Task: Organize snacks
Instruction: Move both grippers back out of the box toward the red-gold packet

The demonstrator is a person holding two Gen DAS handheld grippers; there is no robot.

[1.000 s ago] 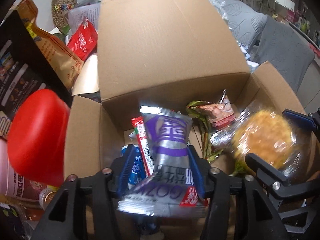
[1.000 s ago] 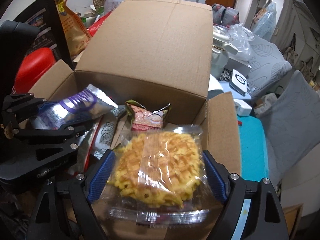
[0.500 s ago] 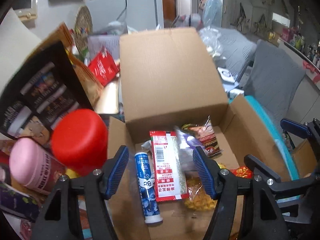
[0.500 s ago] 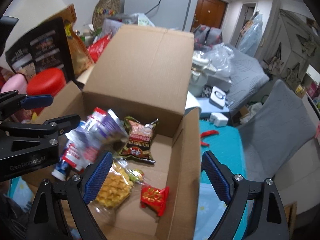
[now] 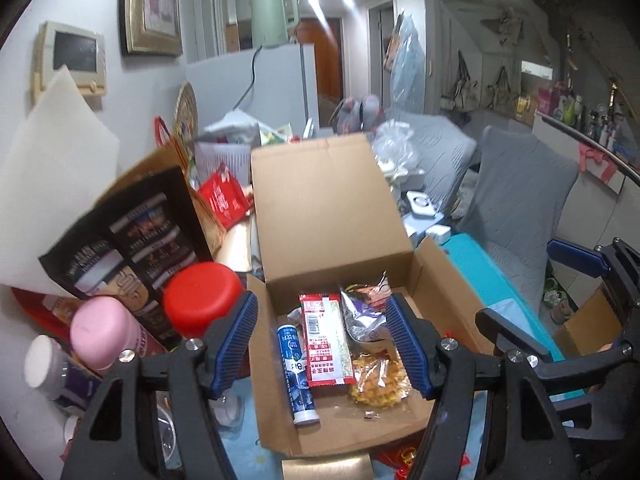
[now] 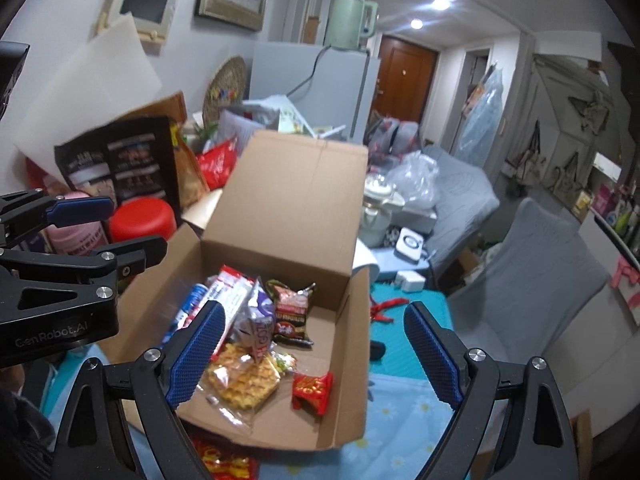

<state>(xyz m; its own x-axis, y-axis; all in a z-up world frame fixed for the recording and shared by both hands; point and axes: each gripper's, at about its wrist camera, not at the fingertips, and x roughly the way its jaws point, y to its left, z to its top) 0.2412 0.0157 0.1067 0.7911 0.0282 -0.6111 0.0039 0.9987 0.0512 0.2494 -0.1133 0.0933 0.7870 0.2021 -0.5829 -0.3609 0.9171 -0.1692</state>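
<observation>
An open cardboard box sits below both grippers, its lid flap standing up behind. Inside lie a blue tube, a red-and-white packet, a silver-purple packet and a wrapped waffle. My left gripper hangs above the box, open, with nothing between its blue pads. In the right wrist view the waffle, the silver-purple packet, a chip packet and a small red packet rest on the box floor. My right gripper is open and holds nothing.
Left of the box stand a red-lidded jar, a pink bottle and a tall black bag. A grey chair is to the right. Red packets lie on the blue cloth in front of the box.
Both grippers let go: the silver-purple packet and the waffle dropped into the box. Both grippers then rose and drew back, so the box looks smaller and lower.
</observation>
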